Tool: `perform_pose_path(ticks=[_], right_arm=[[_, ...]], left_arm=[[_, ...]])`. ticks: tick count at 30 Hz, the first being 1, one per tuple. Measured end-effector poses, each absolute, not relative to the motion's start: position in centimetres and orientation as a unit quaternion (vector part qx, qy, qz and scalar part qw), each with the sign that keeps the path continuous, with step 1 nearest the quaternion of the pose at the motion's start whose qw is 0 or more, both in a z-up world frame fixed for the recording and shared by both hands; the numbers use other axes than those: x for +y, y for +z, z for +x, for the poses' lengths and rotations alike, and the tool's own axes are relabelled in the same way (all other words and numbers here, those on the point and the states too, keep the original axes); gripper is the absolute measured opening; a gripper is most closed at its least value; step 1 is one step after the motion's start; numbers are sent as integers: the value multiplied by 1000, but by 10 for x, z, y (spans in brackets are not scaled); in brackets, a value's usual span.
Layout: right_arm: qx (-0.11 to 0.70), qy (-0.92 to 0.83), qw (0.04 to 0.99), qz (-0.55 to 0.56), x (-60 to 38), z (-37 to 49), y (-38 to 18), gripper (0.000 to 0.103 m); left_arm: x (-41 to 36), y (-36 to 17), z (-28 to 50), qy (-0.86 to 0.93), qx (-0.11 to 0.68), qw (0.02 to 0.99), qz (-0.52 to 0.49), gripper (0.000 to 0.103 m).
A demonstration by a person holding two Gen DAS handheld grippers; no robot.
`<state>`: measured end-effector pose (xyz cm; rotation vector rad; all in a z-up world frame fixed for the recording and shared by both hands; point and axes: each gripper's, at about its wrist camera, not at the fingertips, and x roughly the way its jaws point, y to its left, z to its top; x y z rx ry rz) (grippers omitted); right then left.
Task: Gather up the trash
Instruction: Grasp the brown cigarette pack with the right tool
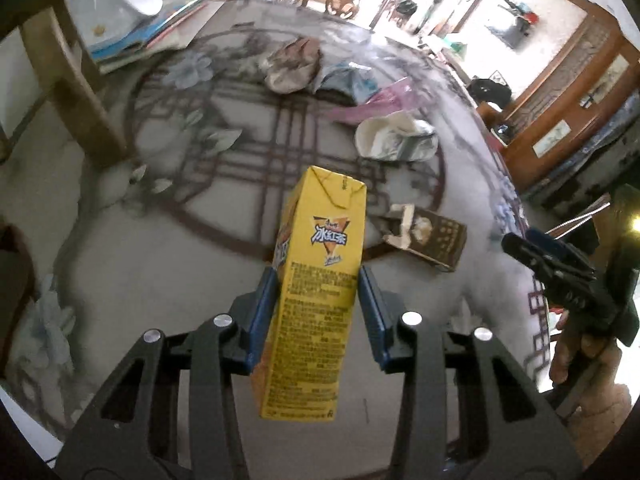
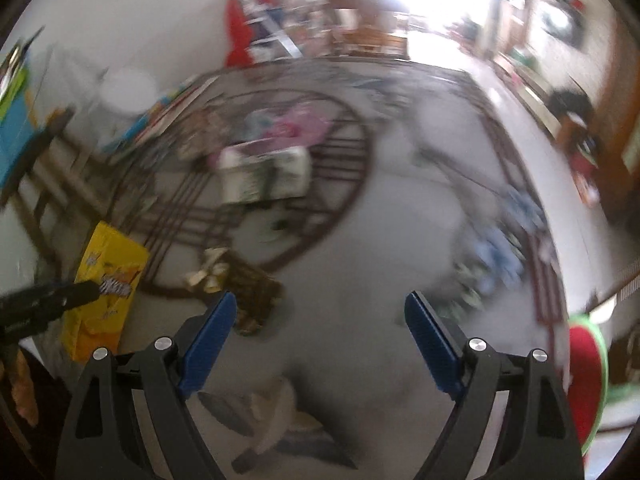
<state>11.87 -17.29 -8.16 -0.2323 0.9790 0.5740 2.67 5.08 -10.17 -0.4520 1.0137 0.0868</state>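
**Yellow carton clamped in the left gripper, right gripper empty**

Black linkage arms with silver rivets fill the bottom of the left wrist view, and between their blue pads the left gripper (image 1: 318, 276) is clamped on a tall yellow iced-tea drink carton (image 1: 316, 280). The carton stands roughly upright between the fingers, its folded top pointing away from the camera and its lower end cut across by the linkage. It is lifted clear of the pale patterned tablecloth (image 1: 100, 240), which carries a dark ring-and-lattice design.

Beyond the carton the left view is fairly sharp. A torn brown cardboard packet (image 1: 430, 236) lies just to its right on the cloth; farther back sit a crumpled white paper cup (image 1: 394, 138), a pink plastic wrapper (image 1: 376, 104) and a wad of crumpled brownish paper (image 1: 292, 64). At the right edge the right gripper appears dark and side-on, with part of a hand (image 1: 576, 356) below it; its jaws cannot be judged from there.

The right wrist view is heavily smeared. It does settle that the right gripper (image 2: 320, 316) has its blue pads wide apart with nothing between them. The same carton shows at the left edge, gripped by a dark finger, and the brown packet lies just ahead of the left pad. The trash farther back is only a blur of white and pink. A red-and-green rounded object (image 2: 588, 368) at the right edge is cut off and cannot be identified.
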Motion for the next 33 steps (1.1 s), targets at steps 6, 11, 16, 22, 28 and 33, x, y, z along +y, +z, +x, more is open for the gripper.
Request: perform_pose_path(ticks=[6, 11, 16, 22, 28, 33], right_arm=[[439, 333, 800, -238, -117, 108, -104, 83], [448, 355, 774, -272, -99, 114, -123, 70], [465, 363, 765, -257, -102, 119, -127, 60], [452, 363, 767, -275, -93, 114, -127, 71], [461, 364, 763, -270, -97, 114, -129, 51], [456, 360, 788, -201, -114, 120, -110, 48]], left_arm=[[49, -110, 31, 49, 495, 846, -193, 41], [44, -114, 34, 51, 500, 847, -172, 59], [42, -119, 39, 55, 507, 845, -164, 62], [37, -123, 41, 58, 515, 842, -150, 62], [36, -124, 41, 55, 514, 843, -150, 43], [37, -122, 41, 36, 502, 847, -172, 38]])
